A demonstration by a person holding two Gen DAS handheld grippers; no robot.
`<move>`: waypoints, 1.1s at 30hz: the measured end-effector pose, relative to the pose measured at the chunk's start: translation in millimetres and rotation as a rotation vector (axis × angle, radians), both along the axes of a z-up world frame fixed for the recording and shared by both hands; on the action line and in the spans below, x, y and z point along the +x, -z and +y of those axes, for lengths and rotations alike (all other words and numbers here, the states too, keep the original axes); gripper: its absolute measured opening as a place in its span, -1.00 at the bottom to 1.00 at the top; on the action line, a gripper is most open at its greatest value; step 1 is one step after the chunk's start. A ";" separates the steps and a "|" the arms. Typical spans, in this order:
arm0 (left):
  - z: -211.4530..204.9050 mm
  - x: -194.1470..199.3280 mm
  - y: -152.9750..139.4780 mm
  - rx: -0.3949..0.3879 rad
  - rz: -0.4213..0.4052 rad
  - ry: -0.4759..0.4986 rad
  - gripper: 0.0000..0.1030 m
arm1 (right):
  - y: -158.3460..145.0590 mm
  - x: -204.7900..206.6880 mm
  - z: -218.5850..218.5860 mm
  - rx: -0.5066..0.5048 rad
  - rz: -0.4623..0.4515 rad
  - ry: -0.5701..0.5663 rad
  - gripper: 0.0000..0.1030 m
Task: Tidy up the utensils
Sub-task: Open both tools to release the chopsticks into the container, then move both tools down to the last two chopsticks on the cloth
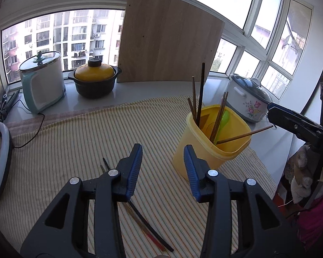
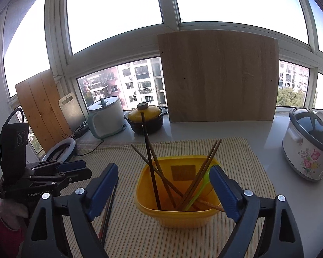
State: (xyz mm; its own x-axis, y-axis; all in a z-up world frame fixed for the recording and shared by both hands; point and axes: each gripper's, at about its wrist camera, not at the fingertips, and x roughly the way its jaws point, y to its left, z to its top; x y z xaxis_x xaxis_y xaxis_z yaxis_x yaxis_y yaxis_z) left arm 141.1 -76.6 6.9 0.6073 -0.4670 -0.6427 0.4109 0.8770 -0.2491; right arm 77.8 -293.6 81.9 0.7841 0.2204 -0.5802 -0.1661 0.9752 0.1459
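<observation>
A yellow plastic tub (image 2: pixel 178 215) stands upright on the striped cloth, holding several brown chopsticks (image 2: pixel 149 167) leaning at mixed angles and one green spoon (image 1: pixel 222 122). Two more chopsticks (image 1: pixel 149 232) lie flat on the cloth beside it.

Two rice cookers (image 2: pixel 106 118) (image 2: pixel 308 146) flank a casserole (image 2: pixel 145 118) and perhaps a board (image 2: pixel 219 75).

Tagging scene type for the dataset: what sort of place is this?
Likely a home kitchen corner on an enclosed balcony. A rice cooker and a yellow-lidded clay pot sit on the sill below wrap-around windows, and a yellow utensil tub holds chopsticks on a striped cloth.
</observation>
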 end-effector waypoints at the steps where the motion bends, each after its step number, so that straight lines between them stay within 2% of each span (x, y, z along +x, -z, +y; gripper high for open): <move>1: 7.3 0.6 5.7 0.004 0.015 -0.012 -0.22 | -0.1 -2.4 4.1 0.002 0.000 -0.016 0.75; 5: 26.0 1.4 28.2 0.023 0.072 -0.049 -0.22 | 5.9 -9.4 19.5 0.018 0.015 -0.062 0.75; 9: 39.5 6.0 51.5 0.001 0.159 -0.061 -0.22 | 20.9 -13.6 34.2 0.037 0.046 -0.091 0.75; 15: 51.5 12.2 83.1 0.019 0.238 -0.097 -0.22 | 51.6 -19.8 56.5 0.006 0.111 -0.129 0.72; 20: 51.7 20.5 107.1 0.033 0.290 -0.123 -0.22 | 81.3 -20.6 71.0 -0.015 0.187 -0.149 0.45; 26: 52.8 36.3 122.7 0.007 0.349 -0.170 -0.22 | 108.9 -15.4 81.3 -0.038 0.248 -0.158 0.22; 31: 51.2 49.3 132.1 -0.017 0.380 -0.191 -0.23 | 118.2 -9.5 82.5 -0.032 0.281 -0.157 0.17; 33: 50.9 56.2 138.8 -0.018 0.408 -0.213 -0.48 | 119.5 -7.7 82.8 -0.024 0.292 -0.157 0.11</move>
State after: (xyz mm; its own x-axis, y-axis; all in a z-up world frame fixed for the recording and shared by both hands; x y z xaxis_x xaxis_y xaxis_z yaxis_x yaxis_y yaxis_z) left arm 197.3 -25.7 -131.9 0.3894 -0.3725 -0.8424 0.0871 0.9254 -0.3689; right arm 70.2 -210.8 -37.5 0.5415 0.3084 -0.7821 -0.2690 0.9449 0.1864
